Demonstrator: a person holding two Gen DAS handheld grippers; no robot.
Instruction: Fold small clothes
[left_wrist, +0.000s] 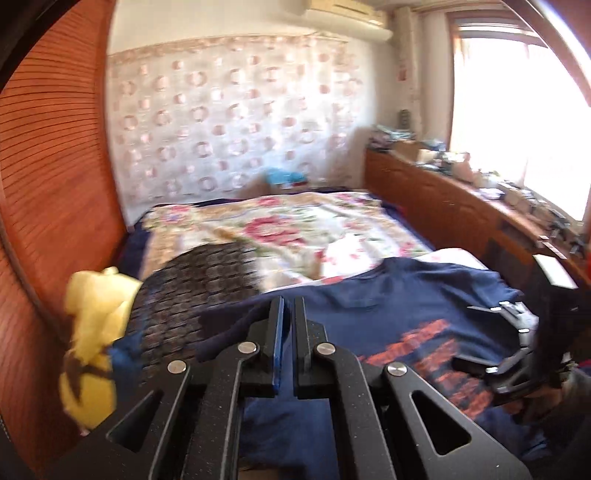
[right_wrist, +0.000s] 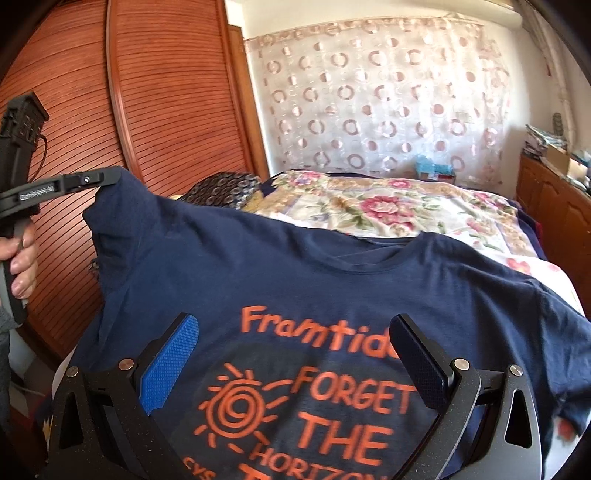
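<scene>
At upper left, your left tongs (right_wrist: 110, 181) pinch the navy printed cotton T-shirt (right_wrist: 295, 280); lift evenly, right tongs (right_wrist: 295, 365) spread.

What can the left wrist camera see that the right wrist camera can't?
Only the left wrist camera shows the yellow plush toy, the bright window and the left gripper's fingers from behind, nearly together.

Only the right wrist camera shows the orange words on the shirt sharply, the hand holding the left gripper, which pinches and lifts the shirt's sleeve, and the right gripper open over the print.

Both show the navy T-shirt, the floral bedspread, the circle-patterned curtain and the wooden slatted door.
</scene>
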